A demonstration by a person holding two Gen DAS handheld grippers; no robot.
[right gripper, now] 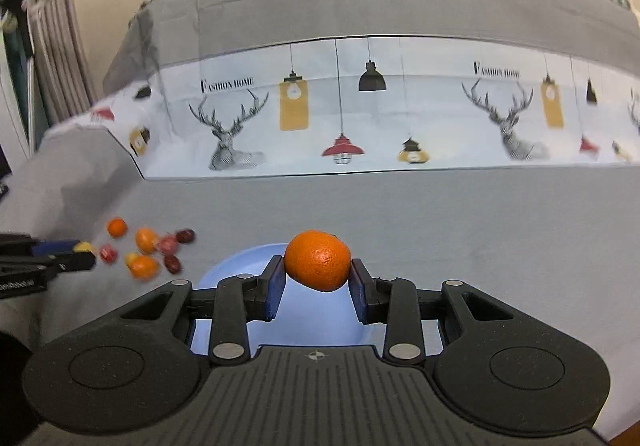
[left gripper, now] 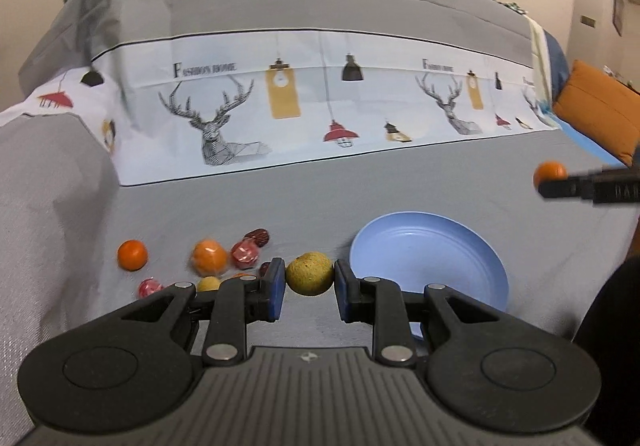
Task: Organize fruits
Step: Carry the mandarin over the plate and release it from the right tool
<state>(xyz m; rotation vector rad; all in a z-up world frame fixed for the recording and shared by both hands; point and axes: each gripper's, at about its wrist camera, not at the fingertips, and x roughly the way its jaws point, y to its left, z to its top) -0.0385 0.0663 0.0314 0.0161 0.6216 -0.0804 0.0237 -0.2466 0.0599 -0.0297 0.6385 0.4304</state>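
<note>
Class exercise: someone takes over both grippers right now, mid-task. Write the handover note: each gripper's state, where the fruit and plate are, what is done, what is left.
Left tongs: shut on a yellow-green fruit, held beside the blue plate.
Right tongs: shut on an orange, held over the plate.
Plate: on the grey cloth, nothing in it yet.
Loose pile: small oranges, red and yellow pieces, on the cloth to the plate's left.
Done: two fruits picked up.
Left: probably set both in the plate, then fetch the rest.

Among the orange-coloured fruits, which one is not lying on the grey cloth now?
The orange fruit held between the jaws of the right gripper, in front of the blue plate. The other orange ones lie loose in the pile to the left.
</note>
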